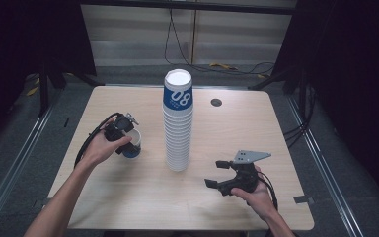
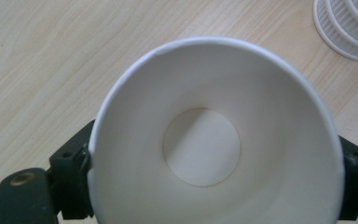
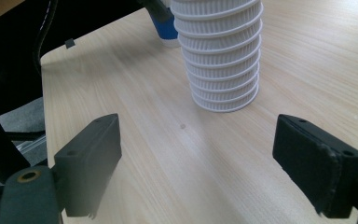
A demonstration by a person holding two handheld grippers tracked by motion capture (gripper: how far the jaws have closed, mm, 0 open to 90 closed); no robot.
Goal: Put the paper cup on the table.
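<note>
Three cams: one fixed overhead, one on each gripper.

High view: above the person's edge of the table [image 1: 128, 197], facing fwd and down, far enough to take in the whole top plus floor behind. Left gripper view: v. close, looking straight into the white cup [image 2: 214, 140], w/ tabletop behind. Right gripper view: low over the wood, looking along the table toward the cup stack [image 3: 221, 56] near ahead. All three share the stack; its rims sit at the left gripper view's top-right corner.
</note>
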